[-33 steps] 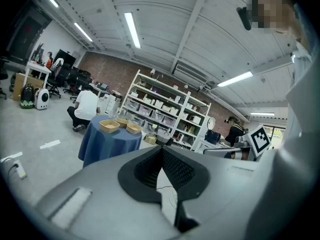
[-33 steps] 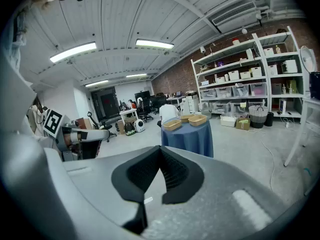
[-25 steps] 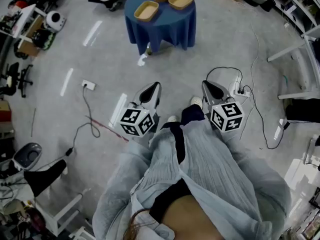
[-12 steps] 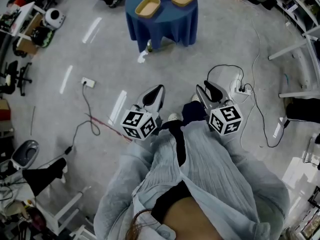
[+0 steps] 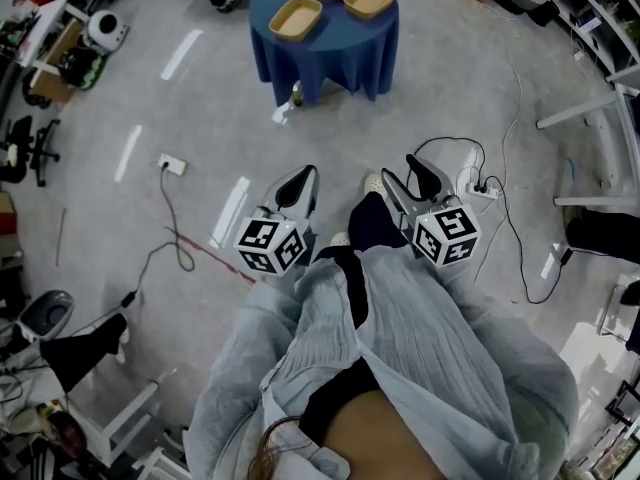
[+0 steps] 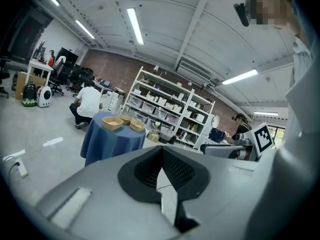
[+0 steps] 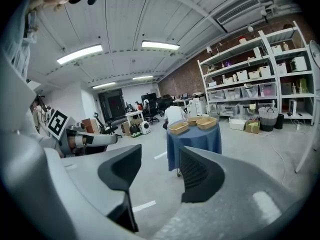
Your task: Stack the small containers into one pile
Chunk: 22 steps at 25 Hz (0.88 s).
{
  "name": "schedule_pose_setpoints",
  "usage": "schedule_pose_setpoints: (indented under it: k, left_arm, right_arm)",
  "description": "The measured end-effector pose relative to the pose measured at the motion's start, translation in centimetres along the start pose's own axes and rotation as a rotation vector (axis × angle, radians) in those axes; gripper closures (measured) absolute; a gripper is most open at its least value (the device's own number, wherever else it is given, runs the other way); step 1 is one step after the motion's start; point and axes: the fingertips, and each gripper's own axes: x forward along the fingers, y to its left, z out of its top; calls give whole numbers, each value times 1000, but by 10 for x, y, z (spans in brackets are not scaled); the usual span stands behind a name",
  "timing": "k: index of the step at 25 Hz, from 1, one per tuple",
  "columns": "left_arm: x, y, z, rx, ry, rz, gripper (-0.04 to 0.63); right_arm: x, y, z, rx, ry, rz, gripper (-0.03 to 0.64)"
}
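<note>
step: approaching | blue-draped table (image 5: 320, 53) standing far ahead, well apart from both grippers | right gripper (image 5: 402, 171) carrying nothing, jaws partly apart, having just been opening | left gripper (image 5: 303, 174) carrying nothing, jaws resting together | three small containers (image 5: 296, 18) sitting unstacked on the tabletop | judging: needing to walk right up first, opening left jaws before reaching

I look out over a grey concrete floor (image 5: 480, 98) that spreads all round the round table (image 5: 320, 58) under its blue cloth. Left of the table, white tape strips (image 5: 181, 55) mark the floor. Nearer me on that side lies a white power strip (image 5: 170, 165), its cable trailing. Behind the table stand white shelving racks (image 6: 165, 109) full of bins, against a brick wall (image 6: 112, 66). Long tube lights (image 6: 134, 26) run along the white ribbed ceiling (image 6: 165, 14) above the table.
</note>
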Motion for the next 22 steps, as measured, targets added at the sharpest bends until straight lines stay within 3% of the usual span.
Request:
schedule_pose_setpoints:
  k: [15,22]
  left_arm:
    - [94,27,43,66,38,39,583]
    - [136,40,58,60,44,47,583]
  right_arm:
    - [59,-88,42,-4,32,-13,380]
    - [85,-123,56,2,42,-5,380]
